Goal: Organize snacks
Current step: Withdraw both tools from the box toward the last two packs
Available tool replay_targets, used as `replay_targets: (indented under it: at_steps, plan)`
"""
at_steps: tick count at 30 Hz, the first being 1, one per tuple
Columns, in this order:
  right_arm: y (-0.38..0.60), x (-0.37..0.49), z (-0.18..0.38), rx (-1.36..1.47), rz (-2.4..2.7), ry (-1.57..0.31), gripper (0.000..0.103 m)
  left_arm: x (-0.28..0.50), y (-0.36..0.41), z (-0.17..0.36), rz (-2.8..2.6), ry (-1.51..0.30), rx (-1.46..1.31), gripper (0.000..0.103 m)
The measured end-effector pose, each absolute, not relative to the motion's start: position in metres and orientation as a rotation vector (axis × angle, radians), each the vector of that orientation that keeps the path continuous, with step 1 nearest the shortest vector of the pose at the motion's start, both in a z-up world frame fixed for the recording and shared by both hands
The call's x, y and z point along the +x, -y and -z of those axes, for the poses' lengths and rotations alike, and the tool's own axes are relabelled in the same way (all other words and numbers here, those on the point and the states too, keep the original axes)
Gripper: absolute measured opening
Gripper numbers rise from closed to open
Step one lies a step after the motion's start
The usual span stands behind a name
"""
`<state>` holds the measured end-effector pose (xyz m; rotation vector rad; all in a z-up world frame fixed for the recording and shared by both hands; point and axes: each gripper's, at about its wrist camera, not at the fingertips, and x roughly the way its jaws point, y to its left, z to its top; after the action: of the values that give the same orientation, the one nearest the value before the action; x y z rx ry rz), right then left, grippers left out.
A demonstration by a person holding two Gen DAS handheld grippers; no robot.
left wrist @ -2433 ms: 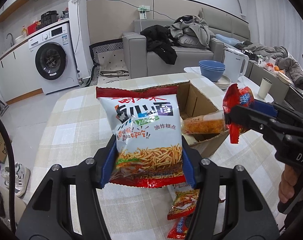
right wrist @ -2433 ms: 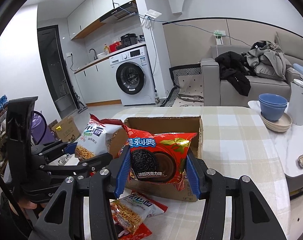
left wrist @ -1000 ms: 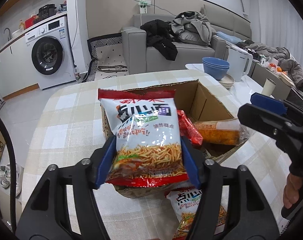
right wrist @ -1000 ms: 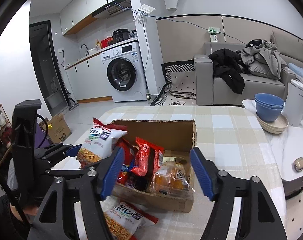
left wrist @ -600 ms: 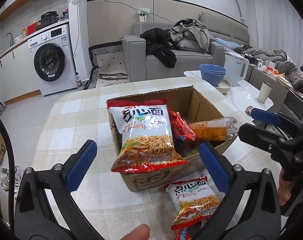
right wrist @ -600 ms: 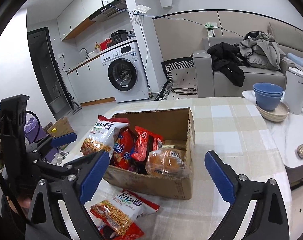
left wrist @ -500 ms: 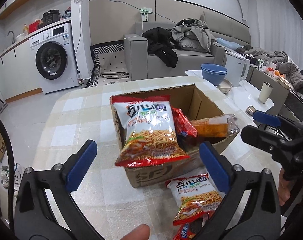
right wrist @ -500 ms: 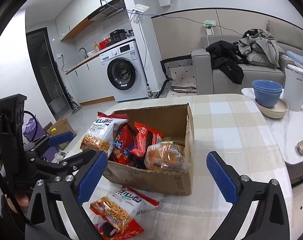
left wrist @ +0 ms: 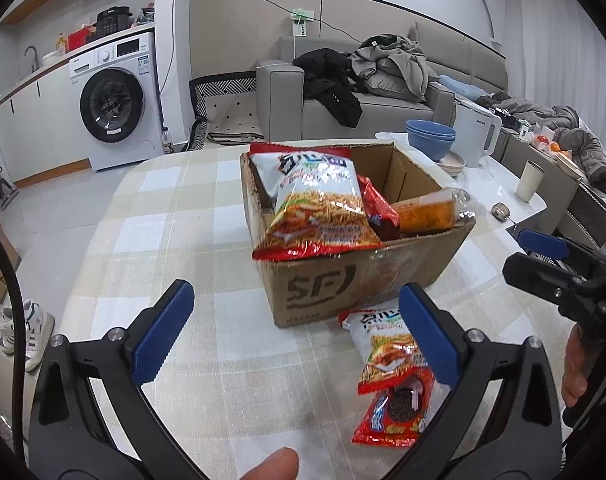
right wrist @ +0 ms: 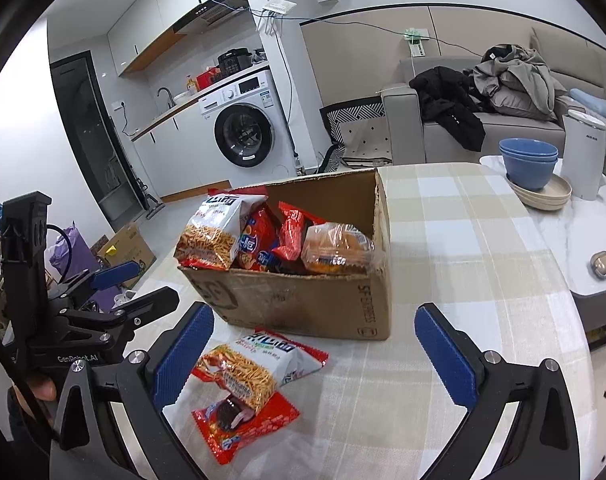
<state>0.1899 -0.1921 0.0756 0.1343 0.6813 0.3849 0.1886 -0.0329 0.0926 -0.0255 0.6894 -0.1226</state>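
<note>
Noodle bag [right wrist: 259, 368] flat, long axis diagonal to box [right wrist: 303, 304].

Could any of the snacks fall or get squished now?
Maybe. The noodle bag in the box leans out over the cardboard box front edge, so a bump might tip it out. On the table, the second noodle bag lies on the red cookie pack; grabbing the top one could drag or crush the cookies.

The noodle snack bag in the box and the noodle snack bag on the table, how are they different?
The noodle snack bag in the box leans propped, its bottom hanging over the cardboard box edge; the noodle snack bag on the table lies flat. The boxed one sits beside other snacks; the table one overlaps a red cookie packet. Both share the same white-and-red design.
</note>
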Motion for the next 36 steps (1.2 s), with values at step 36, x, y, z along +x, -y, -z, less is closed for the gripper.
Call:
replay_targets:
  at_steps: [36]
  plan:
    - [0.161, 0.164, -0.016, 0.038, -0.434, -0.923, 0.103, 0.153, 0.037, -0.055, 0.110, -0.777, 0.035, 0.102]
